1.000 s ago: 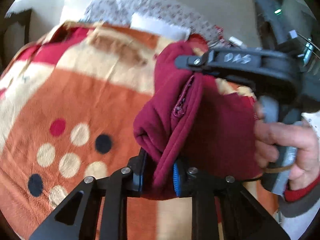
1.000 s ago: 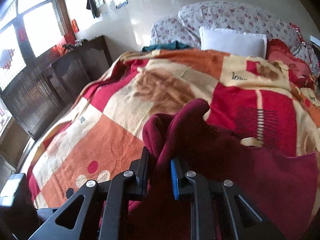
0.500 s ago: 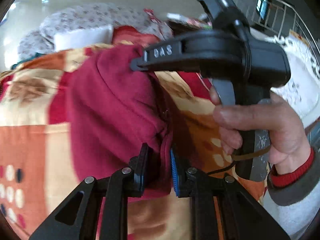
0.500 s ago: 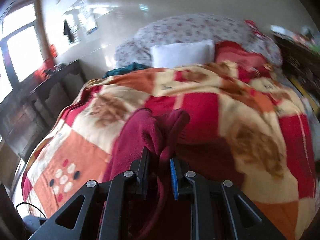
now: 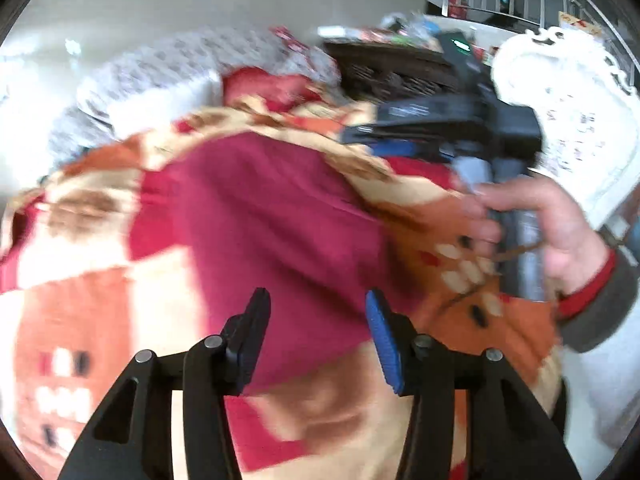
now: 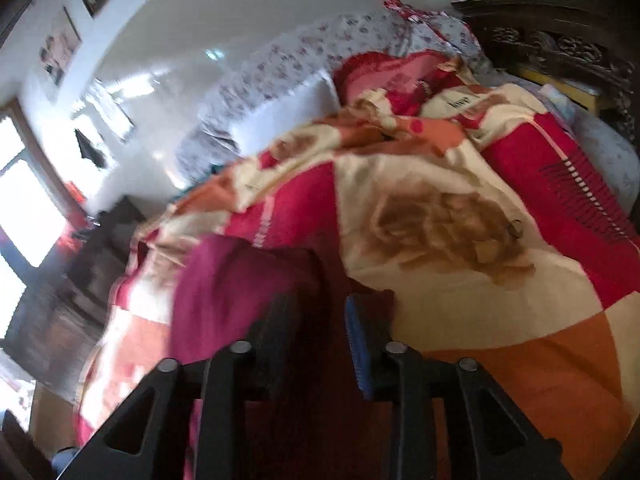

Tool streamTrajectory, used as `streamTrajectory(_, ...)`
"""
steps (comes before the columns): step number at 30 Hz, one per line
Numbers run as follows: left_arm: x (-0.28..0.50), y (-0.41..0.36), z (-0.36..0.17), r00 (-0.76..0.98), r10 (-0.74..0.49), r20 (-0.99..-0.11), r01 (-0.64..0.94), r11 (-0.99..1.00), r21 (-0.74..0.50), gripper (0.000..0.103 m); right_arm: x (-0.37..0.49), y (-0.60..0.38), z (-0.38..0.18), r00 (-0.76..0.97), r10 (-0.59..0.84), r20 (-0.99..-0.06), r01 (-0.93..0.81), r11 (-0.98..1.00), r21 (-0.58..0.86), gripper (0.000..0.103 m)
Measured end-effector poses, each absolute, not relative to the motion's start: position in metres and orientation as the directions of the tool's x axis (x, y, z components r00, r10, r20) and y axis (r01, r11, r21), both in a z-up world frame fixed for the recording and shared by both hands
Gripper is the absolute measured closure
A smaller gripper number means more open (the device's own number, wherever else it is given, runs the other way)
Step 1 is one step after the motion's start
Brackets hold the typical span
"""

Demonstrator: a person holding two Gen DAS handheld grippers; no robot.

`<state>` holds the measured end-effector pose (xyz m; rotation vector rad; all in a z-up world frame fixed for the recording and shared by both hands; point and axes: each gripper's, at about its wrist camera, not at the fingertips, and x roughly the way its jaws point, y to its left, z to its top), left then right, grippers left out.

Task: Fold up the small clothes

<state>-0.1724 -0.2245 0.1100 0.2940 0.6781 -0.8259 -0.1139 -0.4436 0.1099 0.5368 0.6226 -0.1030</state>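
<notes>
A small maroon fleece garment [image 5: 264, 216] lies spread on the patterned blanket [image 5: 80, 320] of a bed. My left gripper [image 5: 316, 320] is open just above the garment's near edge and holds nothing. In the left wrist view my right gripper [image 5: 396, 140] hovers at the garment's far right side, held by a hand. In the right wrist view the garment [image 6: 232, 288] lies under and left of my right gripper [image 6: 320, 328], whose jaws stand apart and empty. Both views are motion-blurred.
Flowered pillows [image 6: 304, 60] and a white pillow [image 6: 280, 116] lie at the head of the bed. A dark carved cabinet [image 6: 560, 44] stands at the right, a dark dresser [image 6: 60, 300] and window at the left. A white ornate chair back [image 5: 580, 112] is near.
Both grippers were shut on the maroon garment and carried it; now both have opened and let it go, and it lies flat on the blanket. The views have swung.
</notes>
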Motion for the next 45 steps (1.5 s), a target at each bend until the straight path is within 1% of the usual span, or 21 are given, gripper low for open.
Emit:
streamTrajectory(1,-0.164,-0.217,0.111,0.511,-0.558,-0.653,0.737,0.675,0.000,0.054,-0.112,-0.438,0.112,0.814,0.060,-0.578,0.243,0.868,0.433,0.028)
streamTrajectory(2,-0.154,-0.213,0.110,0.526,-0.542,-0.655,0.717,0.697,0.000,0.054,-0.109,-0.434,0.112,0.811,0.064,-0.581,0.237,0.873,0.426,0.024)
streamTrajectory(6,-0.119,-0.211,0.097,0.527,-0.497,-0.689,0.654,0.755,-0.044,0.054,-0.079,-0.415,0.096,0.772,0.104,-0.627,0.209,0.890,0.405,0.024)
streamTrajectory(7,-0.113,-0.214,0.091,0.527,-0.479,-0.702,0.644,0.764,-0.038,0.054,-0.071,-0.410,0.089,0.759,0.107,-0.642,0.208,0.895,0.395,0.031)
streamTrajectory(8,-0.108,-0.219,0.083,0.520,-0.466,-0.715,0.639,0.768,-0.036,0.054,-0.064,-0.407,0.083,0.747,0.106,-0.656,0.210,0.899,0.385,0.061)
streamTrajectory(9,-0.106,-0.223,0.079,0.513,-0.466,-0.721,0.640,0.767,-0.040,0.054,-0.061,-0.403,0.081,0.740,0.092,-0.667,0.215,0.906,0.365,0.078)
streamTrajectory(10,-0.106,-0.225,0.075,0.506,-0.466,-0.726,0.643,0.765,-0.041,0.054,-0.062,-0.402,0.082,0.745,0.076,-0.663,0.217,0.912,0.348,0.089)
streamTrajectory(11,-0.104,-0.228,0.073,0.504,-0.469,-0.725,0.649,0.760,-0.040,0.054,-0.066,-0.400,0.089,0.760,0.054,-0.647,0.206,0.925,0.319,0.092)
streamTrajectory(13,-0.108,-0.234,0.071,0.500,-0.492,-0.713,0.667,0.744,-0.046,0.053,-0.076,-0.400,0.101,0.771,-0.016,-0.636,0.219,0.945,0.241,0.093)
streamTrajectory(15,-0.109,-0.237,0.069,0.499,-0.508,-0.702,0.665,0.744,-0.066,0.044,-0.080,-0.404,0.104,0.769,-0.072,-0.635,0.248,0.949,0.192,0.094)
streamTrajectory(18,-0.114,-0.250,0.060,0.493,-0.488,-0.721,0.672,0.739,-0.041,0.037,-0.062,-0.410,0.079,0.703,-0.122,-0.701,0.301,0.944,0.137,0.094)
streamTrajectory(21,-0.121,-0.252,0.058,0.517,-0.464,-0.719,0.676,0.737,0.011,0.037,-0.065,-0.413,0.073,0.713,-0.101,-0.694,0.313,0.931,0.187,0.091)
streamTrajectory(24,-0.123,-0.241,0.065,0.508,-0.468,-0.723,0.675,0.738,-0.003,0.037,-0.091,-0.421,0.089,0.745,-0.031,-0.666,0.308,0.902,0.302,0.075)
streamTrajectory(26,-0.126,-0.233,0.070,0.534,-0.457,-0.711,0.660,0.751,0.013,0.037,-0.118,-0.414,0.099,0.765,0.008,-0.644,0.271,0.903,0.333,0.053)
streamTrajectory(28,-0.128,-0.227,0.072,0.557,-0.452,-0.697,0.649,0.760,0.026,0.037,-0.141,-0.402,0.100,0.772,0.046,-0.634,0.243,0.901,0.361,0.040)
streamTrajectory(30,-0.129,-0.224,0.072,0.575,-0.436,-0.692,0.634,0.772,0.041,0.037,-0.153,-0.391,0.094,0.772,0.085,-0.629,0.220,0.894,0.391,0.036)
streamTrajectory(32,-0.129,-0.223,0.069,0.566,-0.431,-0.703,0.625,0.780,0.026,0.037,-0.156,-0.382,0.079,0.760,0.128,-0.637,0.206,0.882,0.423,0.038)
streamTrajectory(33,-0.130,-0.222,0.068,0.558,-0.431,-0.709,0.624,0.781,0.016,0.037,-0.155,-0.378,0.074,0.753,0.135,-0.644,0.200,0.886,0.419,0.046)
streamTrajectory(34,-0.131,-0.223,0.068,0.552,-0.433,-0.712,0.625,0.781,0.010,0.037,-0.153,-0.372,0.069,0.741,0.127,-0.660,0.194,0.900,0.391,0.085)
streamTrajectory(40,-0.142,-0.220,0.073,0.556,-0.451,-0.698,0.634,0.773,0.006,0.034,-0.172,-0.366,0.087,0.761,0.008,-0.649,0.205,0.946,0.253,0.086)
streamTrajectory(45,-0.136,-0.231,0.046,0.531,-0.409,-0.742,0.625,0.780,0.017,0.031,-0.155,-0.365,0.050,0.681,-0.029,-0.732,0.252,0.947,0.198,0.085)
